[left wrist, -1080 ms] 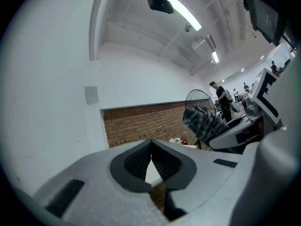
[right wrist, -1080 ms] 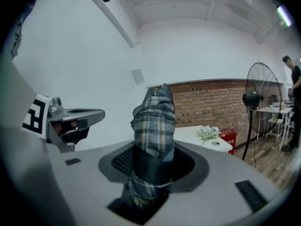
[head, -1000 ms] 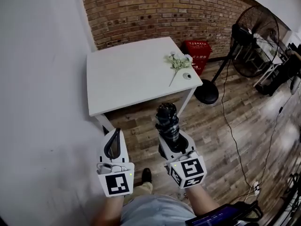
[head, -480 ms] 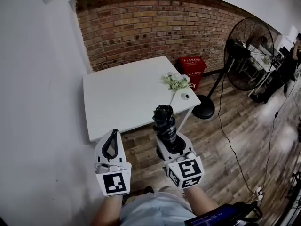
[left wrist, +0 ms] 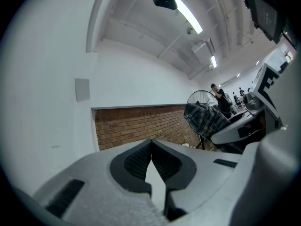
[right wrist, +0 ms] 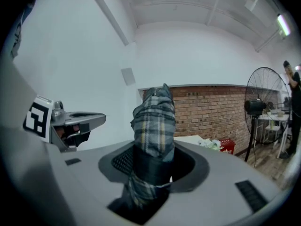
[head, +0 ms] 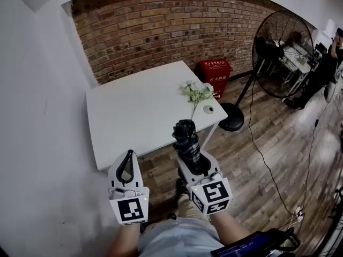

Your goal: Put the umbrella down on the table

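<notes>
Right gripper [head: 192, 157]: jaws partly apart and clamped on the folded plaid umbrella [head: 187, 137]. The right gripper view shows both pads pressed against the umbrella's dark strap band, with the checked fabric [right wrist: 153, 121] rising out of the grip.

Umbrella position: off the table [head: 134, 111], held on the near side of it by the near right corner, and not touching the tabletop. It stands roughly upright in the jaws, over the wooden floor [head: 257, 159].

Left gripper [head: 128, 153]: jaws closed tip to tip, with nothing between them. The left gripper view confirms this – the fingertips [left wrist: 149, 144] meet, and only wall and brick show beyond. It is on the near side of the table by the near left corner, clear of the top.

On the table, at the right edge: a sprig of pale flowers [head: 196, 91] and a small round object [head: 208, 109] just nearer than it – what it is cannot be made out.

Beyond the table: a brick wall [head: 155, 31]. To the right of the table: a red box [head: 215, 70] and a standing fan [head: 281, 47].
</notes>
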`<state>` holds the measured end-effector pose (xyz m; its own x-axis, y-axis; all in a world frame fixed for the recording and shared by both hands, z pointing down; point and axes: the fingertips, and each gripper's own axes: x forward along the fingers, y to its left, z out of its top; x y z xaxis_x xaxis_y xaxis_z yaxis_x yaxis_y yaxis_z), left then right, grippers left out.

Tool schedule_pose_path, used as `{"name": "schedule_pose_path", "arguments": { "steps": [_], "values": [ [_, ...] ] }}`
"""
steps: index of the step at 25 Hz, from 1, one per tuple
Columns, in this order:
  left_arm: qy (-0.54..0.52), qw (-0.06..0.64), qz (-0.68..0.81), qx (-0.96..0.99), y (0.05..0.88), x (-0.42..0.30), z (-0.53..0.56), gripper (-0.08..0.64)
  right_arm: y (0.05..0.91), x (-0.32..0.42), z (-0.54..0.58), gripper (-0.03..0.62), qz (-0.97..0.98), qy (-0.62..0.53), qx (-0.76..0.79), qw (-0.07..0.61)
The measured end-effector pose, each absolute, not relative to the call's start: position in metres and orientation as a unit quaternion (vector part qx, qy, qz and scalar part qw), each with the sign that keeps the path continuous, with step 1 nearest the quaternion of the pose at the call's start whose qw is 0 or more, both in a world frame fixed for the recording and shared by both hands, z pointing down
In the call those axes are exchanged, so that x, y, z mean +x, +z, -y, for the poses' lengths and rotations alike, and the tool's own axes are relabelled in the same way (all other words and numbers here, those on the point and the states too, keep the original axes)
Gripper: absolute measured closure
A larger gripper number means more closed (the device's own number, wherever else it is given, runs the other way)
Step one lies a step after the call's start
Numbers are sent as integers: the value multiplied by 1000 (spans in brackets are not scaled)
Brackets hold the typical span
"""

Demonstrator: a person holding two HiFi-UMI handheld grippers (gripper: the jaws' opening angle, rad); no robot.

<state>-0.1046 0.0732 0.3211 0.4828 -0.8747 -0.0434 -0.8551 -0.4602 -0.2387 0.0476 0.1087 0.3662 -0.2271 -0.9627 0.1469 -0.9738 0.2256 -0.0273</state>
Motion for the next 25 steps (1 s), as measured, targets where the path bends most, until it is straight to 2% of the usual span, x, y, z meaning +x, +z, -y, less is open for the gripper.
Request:
{"name": "schedule_pose_path", "arguments": {
  "steps": [13,25],
  "values": [
    [-97,116,-517,-842,348,-46,52,558,398,109,26,405,791,91,603,50],
    [-94,152,-569,-803,304,-17,148,558,364,141,148,405,827,66,557,28]
  ]
}}
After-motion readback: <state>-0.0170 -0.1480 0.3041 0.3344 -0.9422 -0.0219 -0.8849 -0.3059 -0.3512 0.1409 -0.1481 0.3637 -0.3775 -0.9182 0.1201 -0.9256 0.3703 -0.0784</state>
